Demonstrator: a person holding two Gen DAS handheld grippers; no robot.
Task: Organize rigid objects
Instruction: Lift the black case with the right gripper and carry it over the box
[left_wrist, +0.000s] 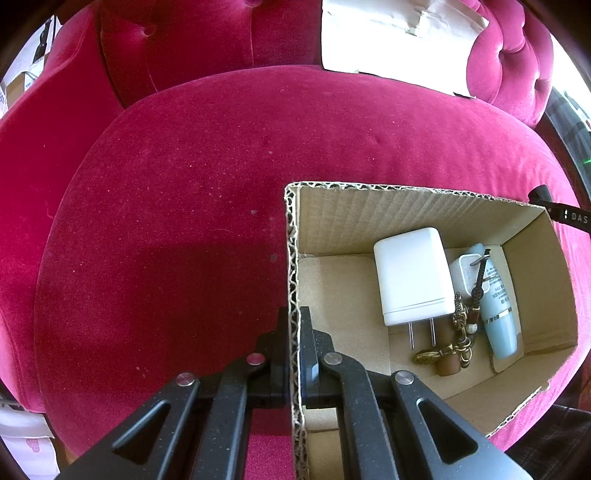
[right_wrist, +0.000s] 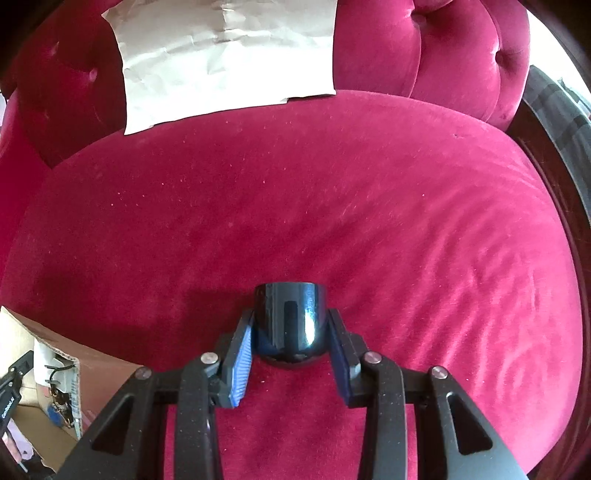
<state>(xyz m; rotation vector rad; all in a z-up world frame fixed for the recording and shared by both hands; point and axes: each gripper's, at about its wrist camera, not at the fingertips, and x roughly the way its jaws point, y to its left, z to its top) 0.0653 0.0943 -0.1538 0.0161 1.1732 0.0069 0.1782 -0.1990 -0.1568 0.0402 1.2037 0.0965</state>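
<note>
An open cardboard box stands on the pink velvet seat cushion. My left gripper is shut on the box's left wall, one finger inside and one outside. In the box lie a large white plug charger, a smaller white adapter, a pale blue tube and a brown keychain. In the right wrist view a glossy dark cylinder rests on the cushion. My right gripper is shut on it, its blue pads against both sides.
A crumpled white paper sheet leans against the tufted backrest, also seen in the left wrist view. The box corner shows at the lower left of the right wrist view. A dark wooden frame borders the seat on the right.
</note>
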